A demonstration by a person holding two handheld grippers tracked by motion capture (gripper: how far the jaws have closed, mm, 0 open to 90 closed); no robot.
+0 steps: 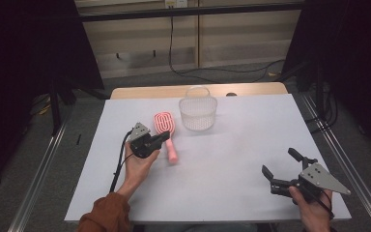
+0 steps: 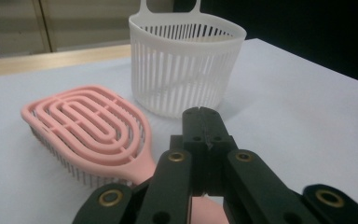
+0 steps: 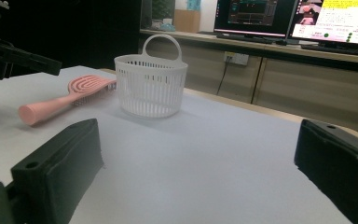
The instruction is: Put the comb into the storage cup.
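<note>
At table's ten o'clock, left gripper (image 1: 166, 136) clamped the pink hairbrush (image 1: 164, 124) at its neck; light, stiff, slick plastic. Right gripper (image 1: 280, 167) gaped empty.

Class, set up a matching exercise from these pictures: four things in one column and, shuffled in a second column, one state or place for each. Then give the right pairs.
Column one:
1. left gripper
2. right gripper
3. hairbrush
4. basket

Column two:
A. stands upright at the far middle of the table
B. jaws wide apart, nothing between them
C. lies flat, pink, handle toward the person
D. jaws closed together, over the handle

Pairs: 1-D, 2-B, 3-C, 4-A
</note>
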